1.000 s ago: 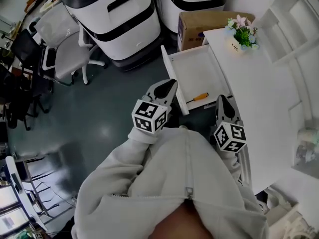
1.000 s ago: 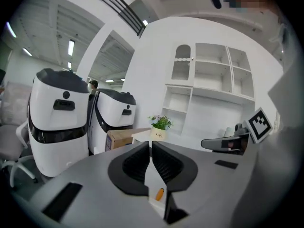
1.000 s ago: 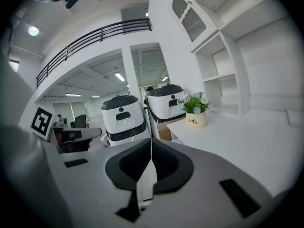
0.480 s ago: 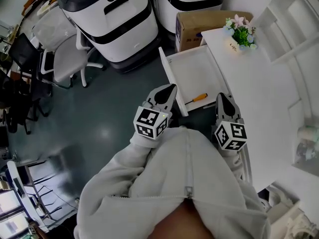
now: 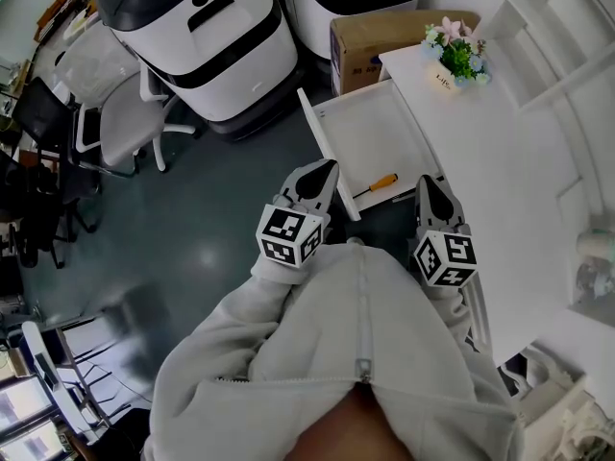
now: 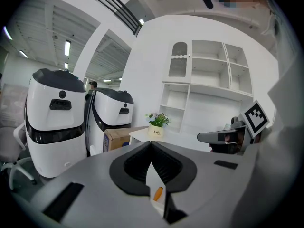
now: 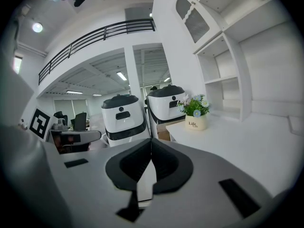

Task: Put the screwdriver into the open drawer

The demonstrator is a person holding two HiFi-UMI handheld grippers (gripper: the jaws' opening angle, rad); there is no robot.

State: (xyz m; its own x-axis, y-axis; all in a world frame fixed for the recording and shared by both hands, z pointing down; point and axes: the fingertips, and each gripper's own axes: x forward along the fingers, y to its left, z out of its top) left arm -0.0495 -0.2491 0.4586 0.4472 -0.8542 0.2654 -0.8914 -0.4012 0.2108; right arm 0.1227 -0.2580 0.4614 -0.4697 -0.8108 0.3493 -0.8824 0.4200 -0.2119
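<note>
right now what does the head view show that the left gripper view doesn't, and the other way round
Only the head view: the whole open drawer, the screwdriver at full length in it, and the office chair. Only the left gripper view: ceiling lights and the arched shelf niche. Both: the flower pot, cardboard box, white machines and the orange handle of the screwdriver.

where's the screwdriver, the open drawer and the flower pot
screwdriver (image 5: 385, 182), head view, on its orange handle
open drawer (image 5: 370, 137), head view, on its bare floor
flower pot (image 5: 443, 83), head view, on the white pot's side
</note>
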